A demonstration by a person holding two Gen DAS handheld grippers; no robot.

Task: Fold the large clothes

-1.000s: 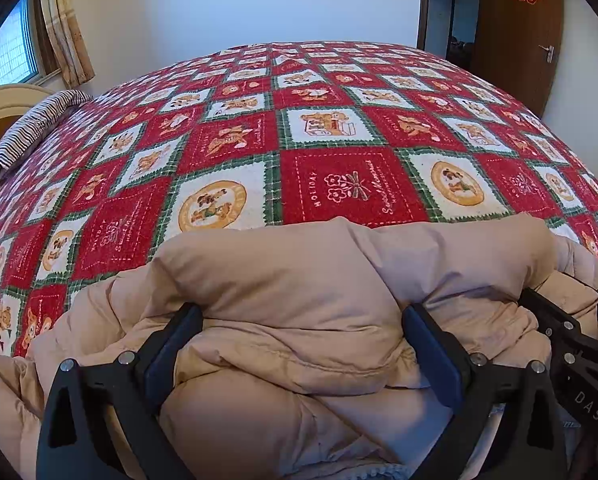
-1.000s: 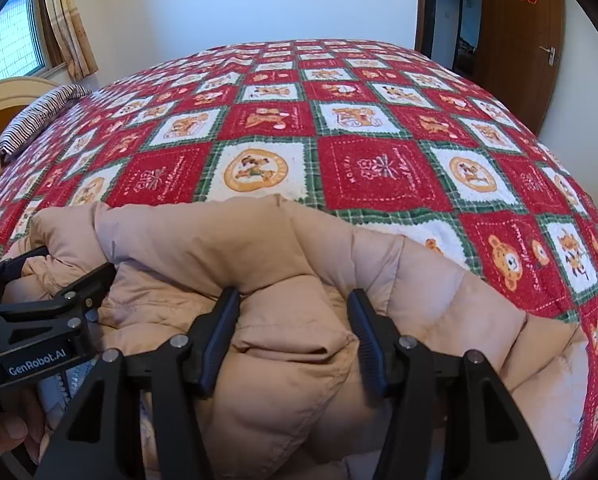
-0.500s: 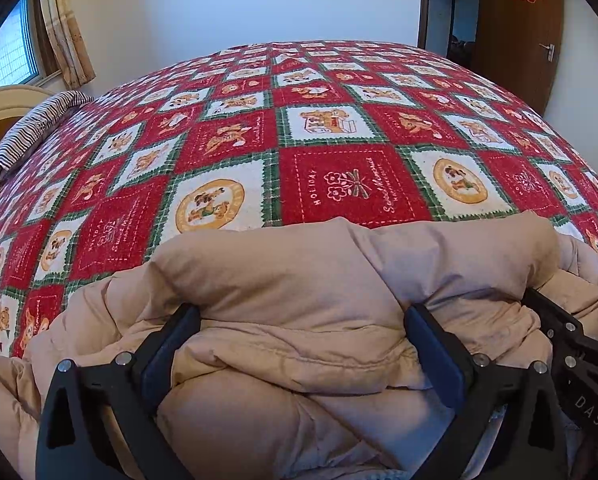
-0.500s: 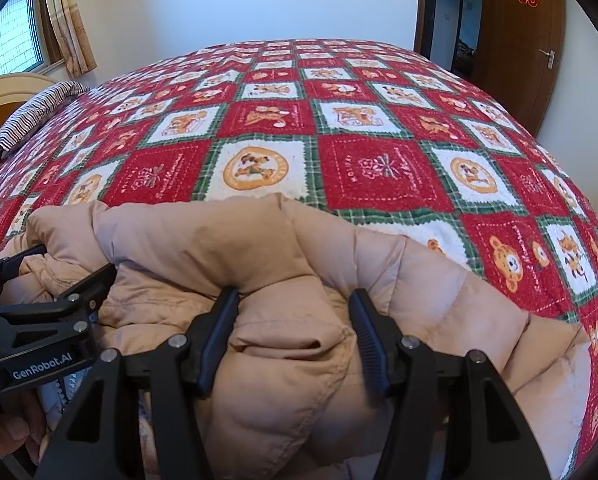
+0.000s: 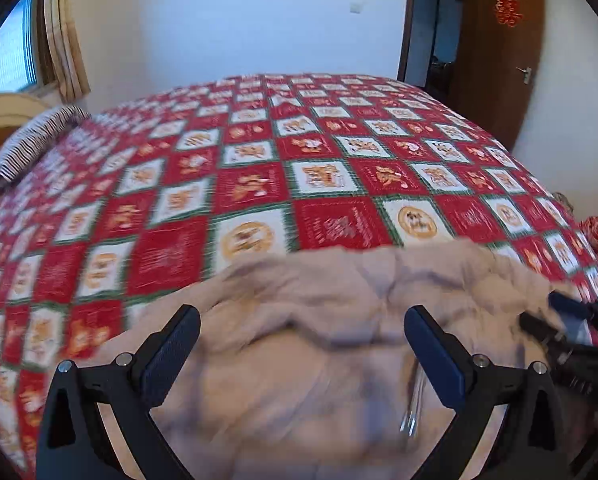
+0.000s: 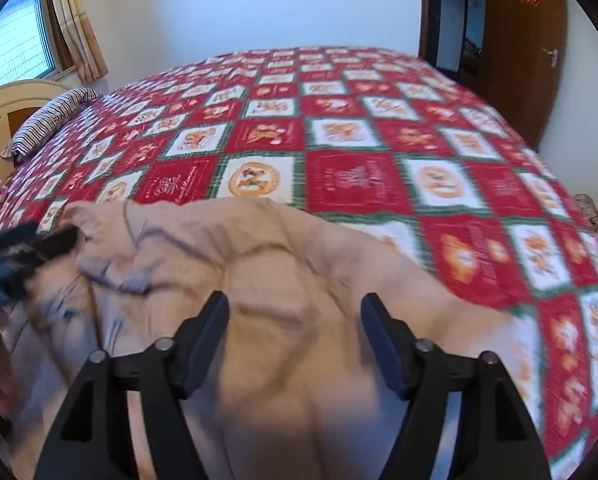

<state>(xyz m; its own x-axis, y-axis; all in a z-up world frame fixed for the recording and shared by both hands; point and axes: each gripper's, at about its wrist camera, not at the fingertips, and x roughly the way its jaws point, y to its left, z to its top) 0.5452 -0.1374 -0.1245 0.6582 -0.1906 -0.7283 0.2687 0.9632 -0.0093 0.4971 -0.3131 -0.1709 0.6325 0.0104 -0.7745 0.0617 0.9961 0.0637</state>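
A beige puffy jacket (image 5: 319,320) lies bunched at the near edge of the bed; it also shows in the right wrist view (image 6: 259,272). My left gripper (image 5: 299,356) is open, its fingers wide apart above the jacket, holding nothing. My right gripper (image 6: 295,340) is open too, its fingers apart over the jacket fabric. Each gripper shows at the edge of the other's view: the right one in the left wrist view (image 5: 571,332), the left one in the right wrist view (image 6: 23,252). Both views are motion blurred.
The bed is covered by a red, white and green patchwork quilt (image 5: 319,172). A striped pillow (image 6: 51,116) and a yellow headboard (image 6: 3,108) are at far left. A brown door (image 5: 499,52) stands at right, a window with curtain (image 6: 19,44) at left.
Both grippers have lifted up and back off the jacket; they were pressed into its folds before. The right gripper's fingers have spread wider. The jacket now lies flatter below them.
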